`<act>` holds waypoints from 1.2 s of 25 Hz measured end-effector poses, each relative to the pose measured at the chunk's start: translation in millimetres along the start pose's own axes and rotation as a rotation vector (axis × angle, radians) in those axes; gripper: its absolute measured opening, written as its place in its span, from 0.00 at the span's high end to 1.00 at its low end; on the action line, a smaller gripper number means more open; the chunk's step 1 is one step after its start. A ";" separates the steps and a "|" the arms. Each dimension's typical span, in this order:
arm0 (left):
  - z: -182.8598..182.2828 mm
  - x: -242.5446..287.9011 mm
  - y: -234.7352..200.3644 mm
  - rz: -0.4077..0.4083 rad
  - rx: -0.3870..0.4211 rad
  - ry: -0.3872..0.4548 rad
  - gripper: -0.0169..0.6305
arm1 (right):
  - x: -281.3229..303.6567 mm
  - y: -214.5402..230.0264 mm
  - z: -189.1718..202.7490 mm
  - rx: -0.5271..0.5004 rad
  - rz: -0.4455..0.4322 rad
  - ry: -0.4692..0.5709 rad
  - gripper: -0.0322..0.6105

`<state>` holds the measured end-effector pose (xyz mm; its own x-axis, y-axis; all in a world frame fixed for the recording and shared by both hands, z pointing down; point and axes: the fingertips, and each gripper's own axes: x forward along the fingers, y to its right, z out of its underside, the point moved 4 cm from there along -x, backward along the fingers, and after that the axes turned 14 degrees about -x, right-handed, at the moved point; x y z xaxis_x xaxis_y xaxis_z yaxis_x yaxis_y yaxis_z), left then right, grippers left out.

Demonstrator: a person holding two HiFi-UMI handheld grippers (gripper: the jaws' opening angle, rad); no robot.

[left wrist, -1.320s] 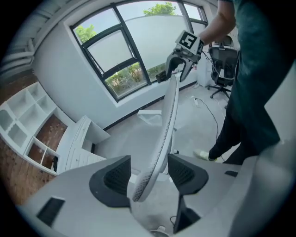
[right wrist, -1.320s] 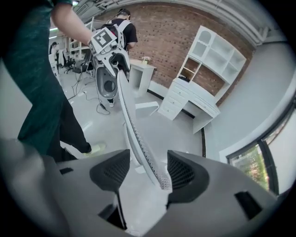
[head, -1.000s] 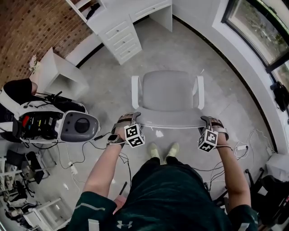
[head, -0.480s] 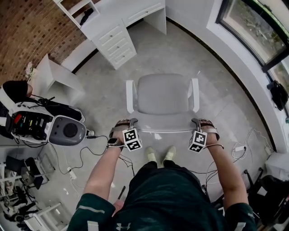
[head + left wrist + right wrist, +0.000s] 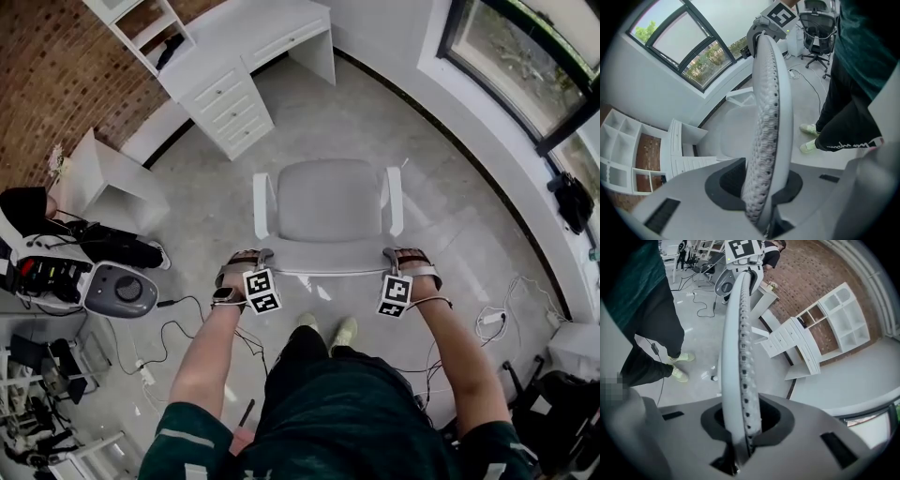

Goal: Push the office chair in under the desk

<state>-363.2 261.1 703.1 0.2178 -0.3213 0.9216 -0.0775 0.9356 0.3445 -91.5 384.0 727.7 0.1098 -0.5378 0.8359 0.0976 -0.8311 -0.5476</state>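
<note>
A white office chair [image 5: 328, 202] stands on the grey floor facing the white desk [image 5: 248, 42] at the top of the head view, a stretch of floor between them. My left gripper [image 5: 251, 260] sits on the left end of the backrest's top edge [image 5: 323, 268], my right gripper [image 5: 401, 256] on the right end. In the left gripper view the mesh backrest [image 5: 771, 117] runs between the jaws of the left gripper [image 5: 761, 187], which are closing onto it. The right gripper [image 5: 745, 427] is likewise closing on the backrest [image 5: 738, 348].
The desk's drawer unit [image 5: 234, 108] stands left of the kneehole. A low white cabinet [image 5: 108, 178], a grey machine [image 5: 117, 289] and floor cables [image 5: 178, 319] lie at the left. A window wall [image 5: 525, 66] curves along the right. My feet [image 5: 323, 328] are behind the chair.
Both grippers' jaws have closed in around the backrest's top edge. The head view has shifted, bringing more of the desk into sight; the grippers stay at the backrest's two ends.
</note>
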 end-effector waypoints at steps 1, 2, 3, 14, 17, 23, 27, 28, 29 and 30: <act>-2.8 2.1 -4.0 -0.001 0.001 0.000 0.86 | 2.5 3.3 2.8 0.001 0.001 -0.001 0.88; -5.5 4.2 -8.2 -0.001 0.002 0.000 0.86 | 5.2 6.9 5.5 0.001 0.000 -0.002 0.88; -8.2 6.3 -12.4 -0.001 0.002 0.001 0.86 | 8.1 10.8 8.2 0.001 -0.001 -0.001 0.88; -41.2 38.9 -74.8 -0.022 0.014 0.029 0.86 | 46.5 64.9 42.1 0.017 0.013 -0.011 0.87; -53.6 49.8 -96.0 -0.036 0.023 0.035 0.87 | 59.1 85.1 55.3 0.016 0.007 -0.014 0.87; -75.0 70.6 -140.6 -0.035 0.045 0.033 0.88 | 83.3 130.5 74.5 0.022 -0.001 0.010 0.87; -89.4 86.5 -168.1 -0.040 0.045 0.036 0.88 | 103.2 158.0 90.2 0.018 -0.014 0.015 0.88; -93.3 90.6 -174.6 -0.043 0.043 0.036 0.88 | 108.7 164.6 94.6 0.017 -0.014 0.016 0.88; -97.5 94.4 -181.2 -0.046 0.040 0.038 0.88 | 114.2 171.3 99.6 0.015 -0.013 0.016 0.88; -101.6 97.9 -188.0 -0.051 0.037 0.039 0.88 | 119.0 179.1 104.3 0.013 -0.011 0.015 0.87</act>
<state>-228.4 68.7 710.4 0.2599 -0.3615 0.8954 -0.1015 0.9119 0.3976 42.2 185.9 725.1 0.0937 -0.5308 0.8423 0.1120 -0.8351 -0.5386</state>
